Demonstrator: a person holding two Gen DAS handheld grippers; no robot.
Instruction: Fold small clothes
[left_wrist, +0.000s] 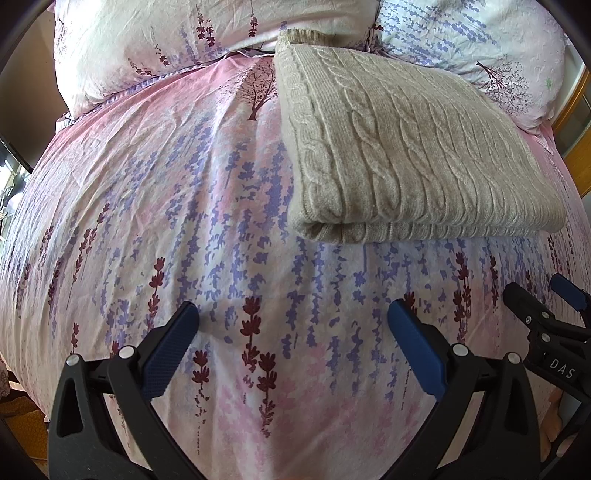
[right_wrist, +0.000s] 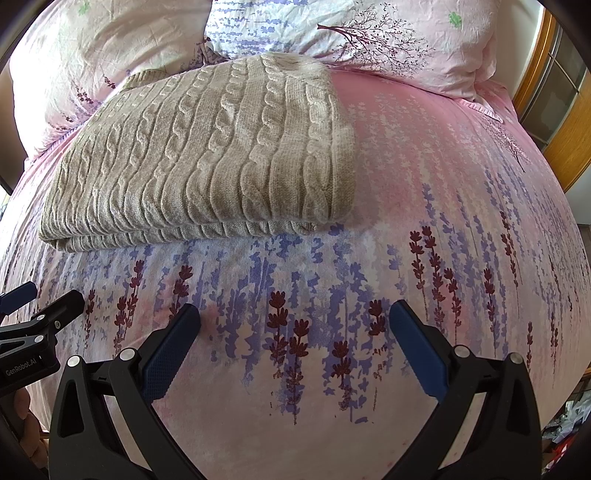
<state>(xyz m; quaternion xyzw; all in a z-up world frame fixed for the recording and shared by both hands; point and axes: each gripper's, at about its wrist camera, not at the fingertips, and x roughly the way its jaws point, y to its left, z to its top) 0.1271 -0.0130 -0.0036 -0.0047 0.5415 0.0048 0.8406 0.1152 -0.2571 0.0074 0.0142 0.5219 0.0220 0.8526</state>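
A beige cable-knit sweater (left_wrist: 402, 158) lies folded into a thick rectangle on the floral bedspread (left_wrist: 184, 206), its folded edge facing me. It also shows in the right wrist view (right_wrist: 207, 158). My left gripper (left_wrist: 293, 314) is open and empty, hovering over the bedspread in front of the sweater and to its left. My right gripper (right_wrist: 295, 314) is open and empty, in front of the sweater's right end. Each gripper shows at the edge of the other's view, the right gripper (left_wrist: 543, 299) and the left gripper (right_wrist: 40, 299).
Two floral pillows (left_wrist: 155, 40) (right_wrist: 369, 40) lie behind the sweater at the head of the bed. A wooden door frame (right_wrist: 565, 122) stands at the right. The bed edge drops off at the left (left_wrist: 22, 373).
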